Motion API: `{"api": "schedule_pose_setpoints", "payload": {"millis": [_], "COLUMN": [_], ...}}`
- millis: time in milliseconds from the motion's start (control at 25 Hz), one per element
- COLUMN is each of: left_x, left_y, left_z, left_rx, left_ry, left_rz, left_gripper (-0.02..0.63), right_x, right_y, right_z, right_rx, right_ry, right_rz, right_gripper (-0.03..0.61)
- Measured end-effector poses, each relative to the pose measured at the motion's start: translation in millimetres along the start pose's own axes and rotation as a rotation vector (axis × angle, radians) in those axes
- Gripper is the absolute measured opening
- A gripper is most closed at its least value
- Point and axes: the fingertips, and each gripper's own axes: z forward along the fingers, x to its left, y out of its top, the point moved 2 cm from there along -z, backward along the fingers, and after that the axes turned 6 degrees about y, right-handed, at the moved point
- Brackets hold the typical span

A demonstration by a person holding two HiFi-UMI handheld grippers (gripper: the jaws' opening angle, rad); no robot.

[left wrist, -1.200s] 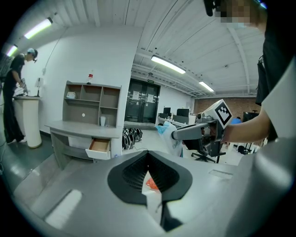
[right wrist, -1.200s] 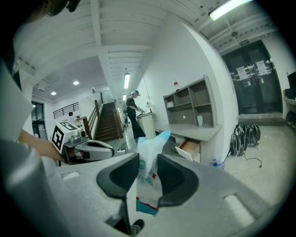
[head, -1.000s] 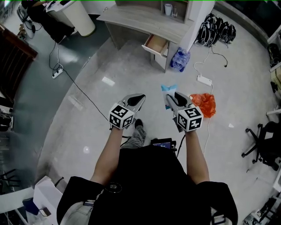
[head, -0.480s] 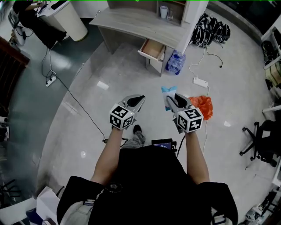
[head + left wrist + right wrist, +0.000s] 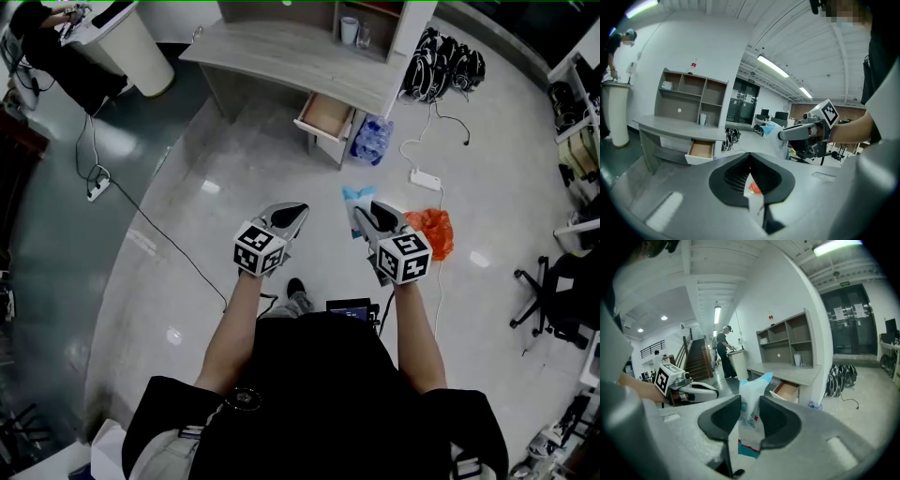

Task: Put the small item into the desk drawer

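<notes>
So here's the layout: the desk (image 5: 281,52) sits across the floor, well ahead of me. Its drawer (image 5: 325,112) is already pulled open on the side facing me, and the inside looks bare as far as I can tell. A pack of water bottles (image 5: 371,141) sits on the floor just beside the drawer's right side, and an orange bag (image 5: 433,228) lies on the floor off to my right.

The thing that matters is that the drawer lies straight ahead of both hands, roughly on a line that runs between them and well apart from either. I'd say it's walking first, reaching later. Neither hand is really closer, but the right one has the goods, so it gets the job.

My right gripper (image 5: 367,211) is clamped on the small item, a blue and white packet (image 5: 751,420). It stands on end between the pads. Its long axis runs up and down in the right gripper view, with the top poking out above the jaws and the bottom edge hanging below them. From above it points forward, toward the desk.

My left gripper (image 5: 292,214) is closed with nothing in it. The tips meet, and I only see a sliver of floor behind them.
</notes>
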Motion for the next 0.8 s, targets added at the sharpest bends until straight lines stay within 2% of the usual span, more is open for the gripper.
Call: {"api": "schedule_pose_setpoints", "payload": {"millis": [480, 800], "left_x": [65.5, 83.5], "left_y": [7.7, 10.2], "left_z": [2.4, 7.6], "left_rx": [-0.002, -0.002], "left_ry": [-0.044, -0.043], "left_rz": [-0.015, -0.025], "left_gripper": [0.0, 0.002], "right_x": [4.1, -3.6], "right_y": [21.2, 24.0], "right_z": [52.4, 61.3], "right_rx": [0.017, 0.029], "right_ry": [-0.059, -0.077], "right_rz": [0.013, 0.021], "right_gripper": [0.124, 0.125]}}
